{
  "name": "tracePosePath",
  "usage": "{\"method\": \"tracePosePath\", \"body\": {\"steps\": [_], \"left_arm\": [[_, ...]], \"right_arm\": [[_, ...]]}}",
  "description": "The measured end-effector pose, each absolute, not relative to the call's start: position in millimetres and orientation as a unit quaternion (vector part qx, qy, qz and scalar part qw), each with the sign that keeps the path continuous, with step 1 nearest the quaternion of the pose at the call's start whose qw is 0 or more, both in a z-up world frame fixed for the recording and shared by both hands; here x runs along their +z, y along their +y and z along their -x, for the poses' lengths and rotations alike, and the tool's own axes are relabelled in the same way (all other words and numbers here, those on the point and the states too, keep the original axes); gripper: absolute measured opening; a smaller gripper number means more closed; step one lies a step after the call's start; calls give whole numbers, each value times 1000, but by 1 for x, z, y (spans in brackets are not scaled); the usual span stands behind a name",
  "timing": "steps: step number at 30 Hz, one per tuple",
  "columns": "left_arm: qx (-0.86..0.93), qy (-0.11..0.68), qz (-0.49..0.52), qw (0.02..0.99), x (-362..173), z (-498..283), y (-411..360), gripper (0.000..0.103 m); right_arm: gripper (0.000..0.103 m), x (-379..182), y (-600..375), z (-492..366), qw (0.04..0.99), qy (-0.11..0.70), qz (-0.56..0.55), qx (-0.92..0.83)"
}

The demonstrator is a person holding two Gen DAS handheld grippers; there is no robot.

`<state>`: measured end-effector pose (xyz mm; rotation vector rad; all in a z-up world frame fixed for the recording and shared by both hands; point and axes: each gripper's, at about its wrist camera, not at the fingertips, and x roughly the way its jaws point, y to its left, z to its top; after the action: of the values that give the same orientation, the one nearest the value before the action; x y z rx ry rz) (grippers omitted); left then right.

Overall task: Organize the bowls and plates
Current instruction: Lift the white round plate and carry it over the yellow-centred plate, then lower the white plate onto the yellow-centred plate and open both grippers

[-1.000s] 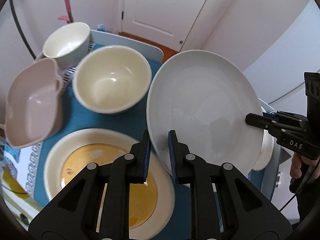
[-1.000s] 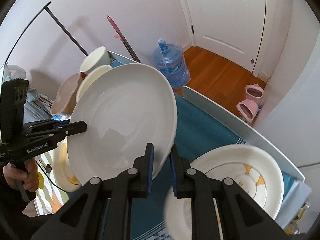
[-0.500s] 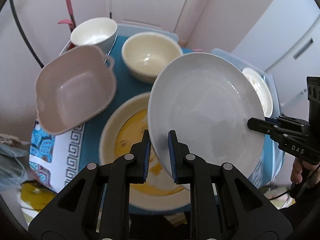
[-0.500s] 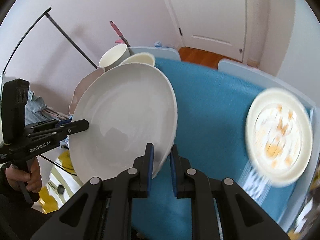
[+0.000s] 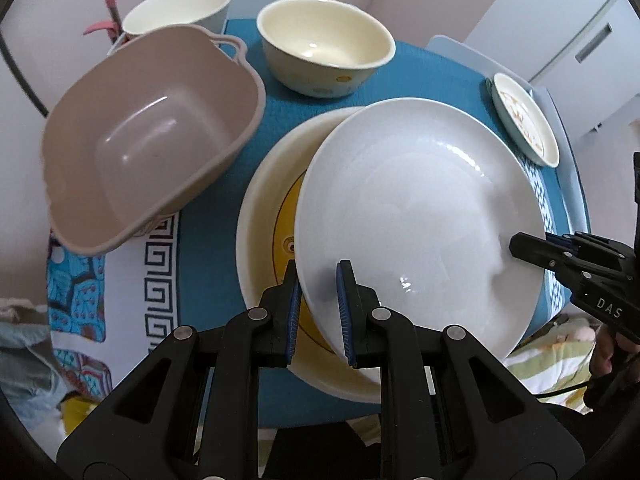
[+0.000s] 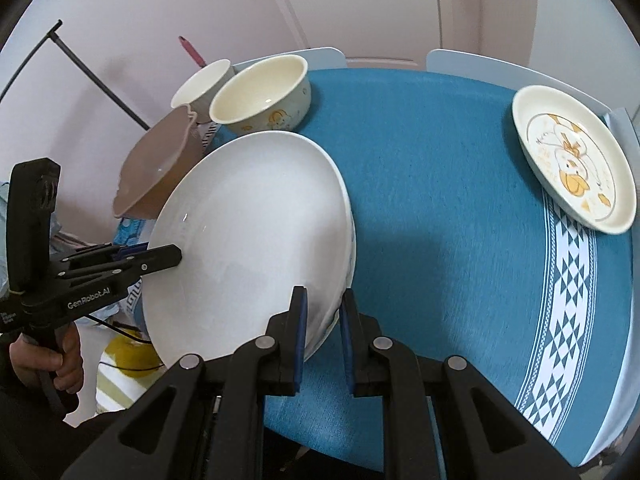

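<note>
Both grippers are shut on the rim of one large white plate (image 5: pixel 416 216), at opposite edges. My left gripper (image 5: pixel 318 304) pinches its near rim; my right gripper (image 6: pixel 323 320) pinches the other side, and its fingers (image 5: pixel 536 254) show at the right of the left wrist view. The white plate (image 6: pixel 248 240) hangs tilted just above a cream plate with a yellow centre (image 5: pixel 268 208) on the blue tablecloth. A cream bowl (image 5: pixel 324 44), a white bowl (image 5: pixel 176 8) and a pinkish square bowl (image 5: pixel 148 136) stand behind.
A small plate with an orange duck picture (image 6: pixel 572 160) lies at the far right of the blue-clothed table (image 6: pixel 440 200). A pale chair back (image 6: pixel 500 68) stands beyond the table, with a white door (image 6: pixel 380 4) behind.
Both grippers have carried the white plate back and lowered it over the yellow-centred plate. The views now look down at the table more steeply.
</note>
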<state>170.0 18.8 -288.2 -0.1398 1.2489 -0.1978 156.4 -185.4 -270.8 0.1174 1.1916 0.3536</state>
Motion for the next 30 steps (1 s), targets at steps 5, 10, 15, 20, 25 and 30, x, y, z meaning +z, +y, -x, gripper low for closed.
{"method": "tracePosePath", "body": {"steps": [5, 10, 15, 20, 25, 30], "left_arm": [[-102, 590, 51, 799, -299, -174, 14, 15], [-105, 591, 25, 799, -306, -175, 7, 15], [-104, 586, -7, 804, -305, -177, -1, 15], [-94, 580, -50, 808, -302, -178, -14, 15], [-76, 567, -101, 814, -301, -173, -30, 16], [-63, 558, -135, 817, -303, -167, -37, 15]], "right_arm": [[14, -272, -181, -156, 817, 554, -54, 149], [14, -270, -181, -153, 822, 551, -47, 135], [14, -270, -182, -151, 822, 554, -44, 126], [14, -271, -175, -150, 823, 555, -26, 119], [14, -271, -168, -150, 823, 556, -4, 116], [14, -272, -161, -151, 822, 558, 15, 116]]}}
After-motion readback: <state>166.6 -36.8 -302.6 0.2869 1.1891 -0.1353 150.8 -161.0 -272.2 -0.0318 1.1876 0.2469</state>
